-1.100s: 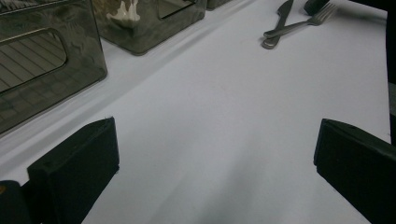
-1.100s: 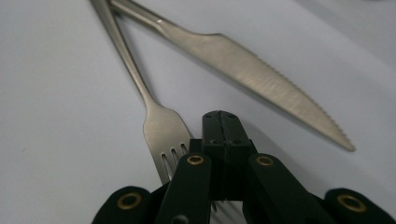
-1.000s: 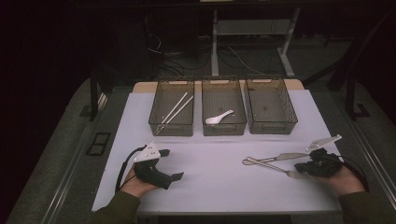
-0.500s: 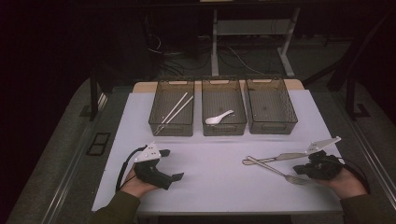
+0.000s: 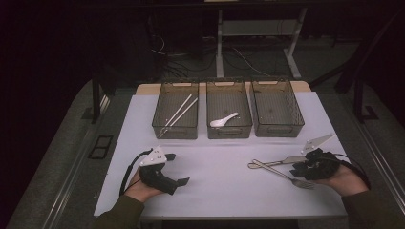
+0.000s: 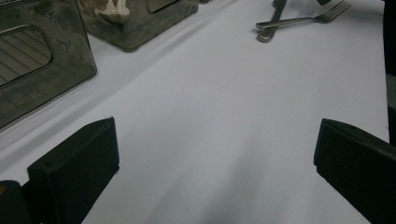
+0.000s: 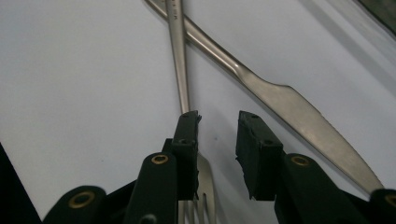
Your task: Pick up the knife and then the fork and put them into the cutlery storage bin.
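Observation:
A metal fork (image 5: 282, 172) and a table knife (image 5: 282, 162) lie crossed on the white table cover at the right. My right gripper (image 5: 298, 169) hovers low over the fork's tine end. In the right gripper view its jaws have just been opening and my right gripper (image 7: 218, 122) is open with bare cover in the gap. The fork (image 7: 179, 60) runs under the left jaw and the knife (image 7: 289, 107) passes to the right. My left gripper (image 5: 177, 168) rests at the front left, and my left gripper (image 6: 215, 144) is wide open with nothing between its jaws.
Three mesh bins stand in a row at the back. The left bin (image 5: 174, 130) holds chopsticks (image 5: 179, 112), the middle bin (image 5: 229, 131) a white spoon (image 5: 223, 120), and beside them is the right bin (image 5: 279, 129). Fork (image 6: 299, 21) and knife (image 6: 268, 32) lie far ahead of the left gripper.
The right hand and its gripper have shifted slightly to the left over the fork. The left hand and gripper have stayed put.

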